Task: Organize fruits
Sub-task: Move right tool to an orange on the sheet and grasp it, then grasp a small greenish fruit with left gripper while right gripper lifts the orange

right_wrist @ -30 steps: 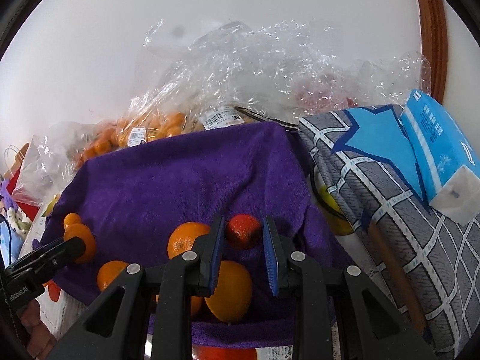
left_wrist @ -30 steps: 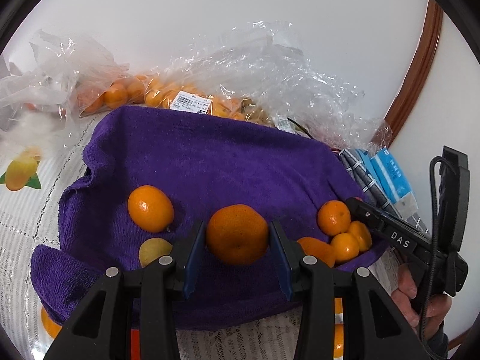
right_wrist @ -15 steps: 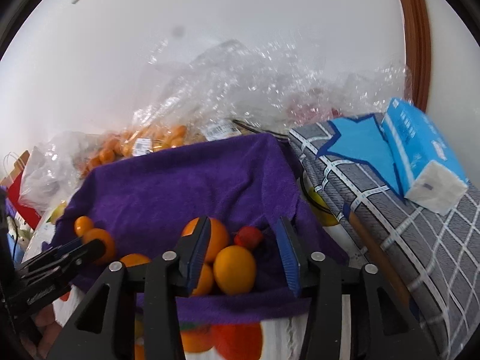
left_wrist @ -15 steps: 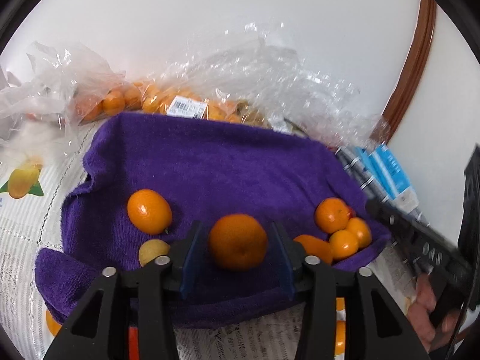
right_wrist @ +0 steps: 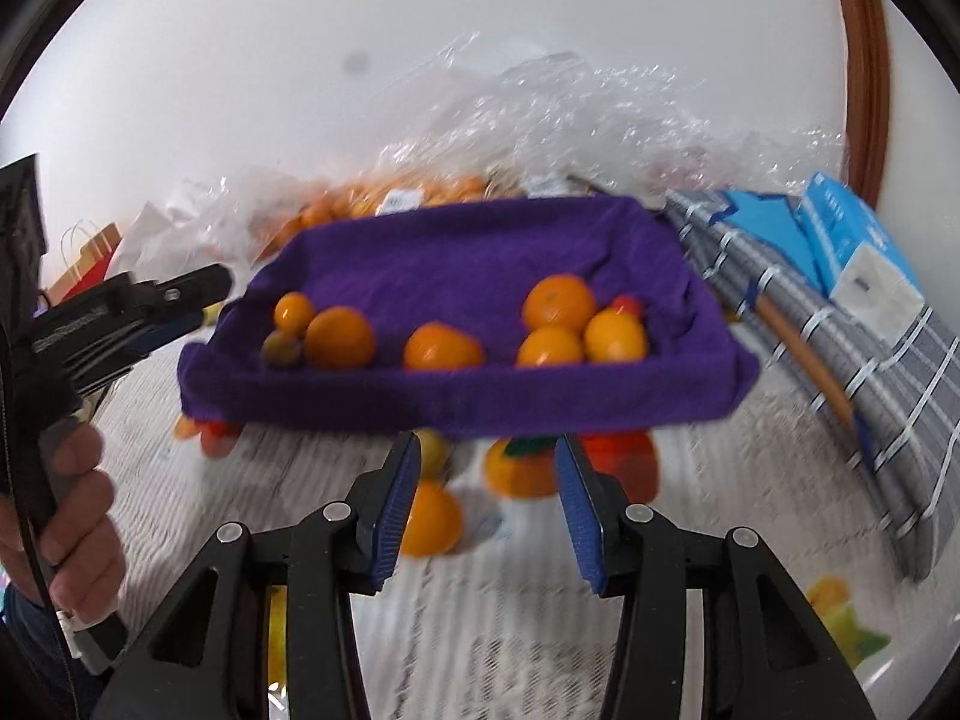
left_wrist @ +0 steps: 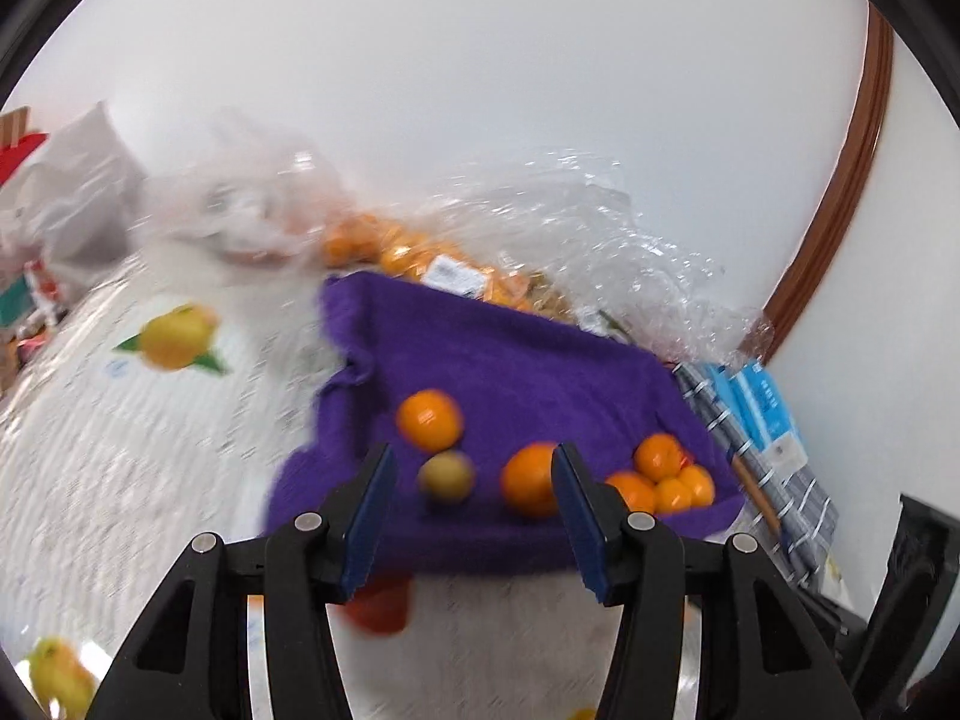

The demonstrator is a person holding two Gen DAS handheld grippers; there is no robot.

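A tray lined with a purple towel [right_wrist: 468,402] [left_wrist: 510,372] holds several oranges. The big orange [left_wrist: 531,480] lies on the towel next to a small greenish fruit [left_wrist: 447,476]. My left gripper [left_wrist: 474,516] is back at the tray's near edge with its jaws opening and nothing between the pads. In the right wrist view the left gripper [right_wrist: 210,294] is by the tray's left corner, held by a hand [right_wrist: 78,480]. A small red fruit [right_wrist: 626,304] rests against the right-hand cluster of oranges [right_wrist: 558,300]. My right gripper [right_wrist: 480,504] stands open over the white tablecloth, in front of the tray.
Clear plastic bags of oranges [left_wrist: 420,252] [right_wrist: 390,198] lie behind the tray against the white wall. A grey checked cloth [right_wrist: 840,324] and a blue tissue pack [right_wrist: 858,246] lie to the right. The lace tablecloth [left_wrist: 120,450] has printed fruit. Paper bags [right_wrist: 90,252] stand far left.
My left gripper let go of the big orange and drew back to the left. My right gripper let go of the small red fruit, opened, and backed out of the tray.
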